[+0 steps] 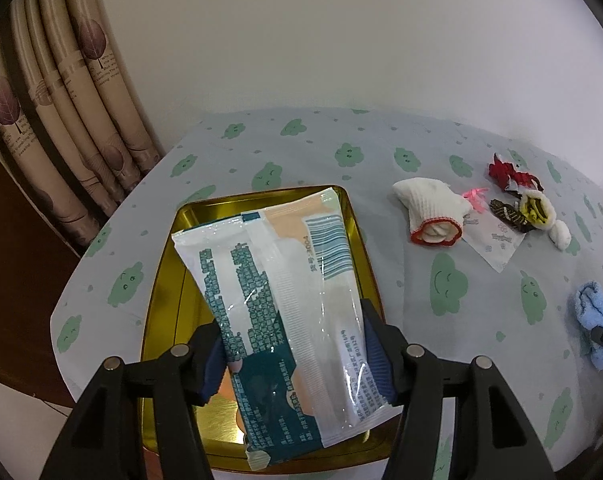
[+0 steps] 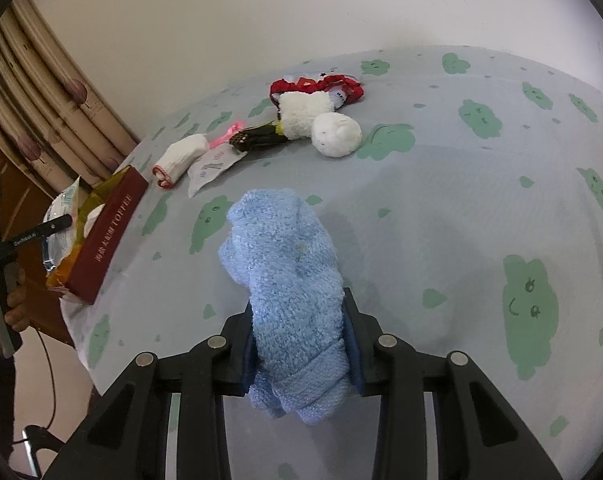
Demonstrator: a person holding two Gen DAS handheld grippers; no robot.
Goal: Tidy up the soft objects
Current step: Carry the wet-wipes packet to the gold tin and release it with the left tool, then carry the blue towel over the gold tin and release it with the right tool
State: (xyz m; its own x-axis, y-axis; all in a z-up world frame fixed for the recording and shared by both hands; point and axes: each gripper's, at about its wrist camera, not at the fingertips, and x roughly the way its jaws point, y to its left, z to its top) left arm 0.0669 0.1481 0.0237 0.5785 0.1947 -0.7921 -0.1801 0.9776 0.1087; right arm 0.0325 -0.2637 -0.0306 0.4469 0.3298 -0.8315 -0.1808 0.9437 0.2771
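My right tongs [image 2: 301,344] are clamped on the blue towel [image 2: 285,272], while the gold tin [image 2: 161,292] sits far left of frame under my left tongs [image 1: 297,356], whose jaws flank the tissue pack [image 1: 285,296] lying lengthwise in it.

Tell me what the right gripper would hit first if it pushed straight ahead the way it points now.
Probably the cloud-print tablecloth: the right gripper, shut on the fluffy light-blue towel, points down at bare cloth. The towel's front end would likely touch first; depth is unclear.

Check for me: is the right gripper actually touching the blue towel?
Touching. The right wrist view shows the right gripper with both pads pressed into the sides of the blue towel, pinching it.
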